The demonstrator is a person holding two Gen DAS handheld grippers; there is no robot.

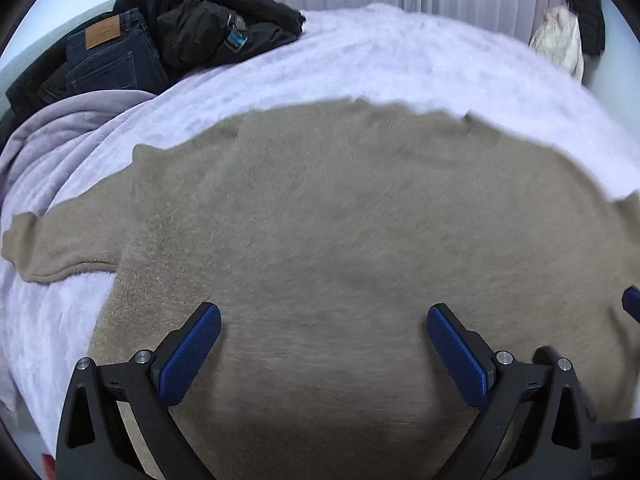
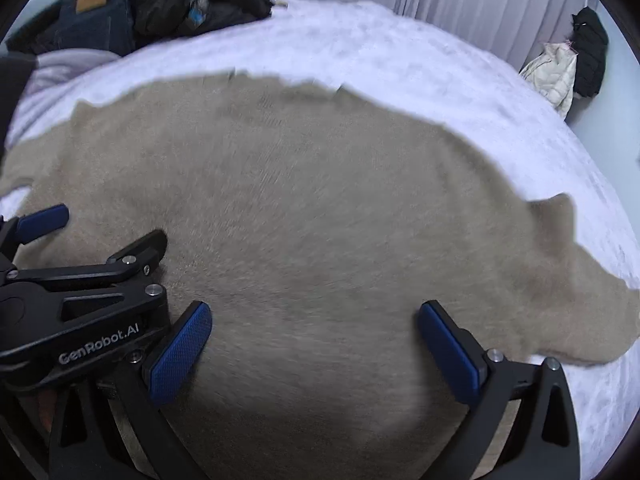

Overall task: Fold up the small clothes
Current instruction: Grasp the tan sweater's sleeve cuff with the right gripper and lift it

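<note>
At far left we see dark jeans (image 1: pixel 106 54) and a black jacket (image 1: pixel 224 20) piled at the bed's corner. Our left gripper (image 1: pixel 324 344) hovers with jaws spread wide, empty, over the beige sweater (image 1: pixel 340 208), which lies spread flat on the pale lilac blanket (image 1: pixel 400 52), sleeves out to either side. Just beside it, our right gripper (image 2: pixel 314 342) is likewise fully released above the sweater's body, grasping nothing; whether the blue pads (image 2: pixel 180 354) touch the knit cannot be told
</note>
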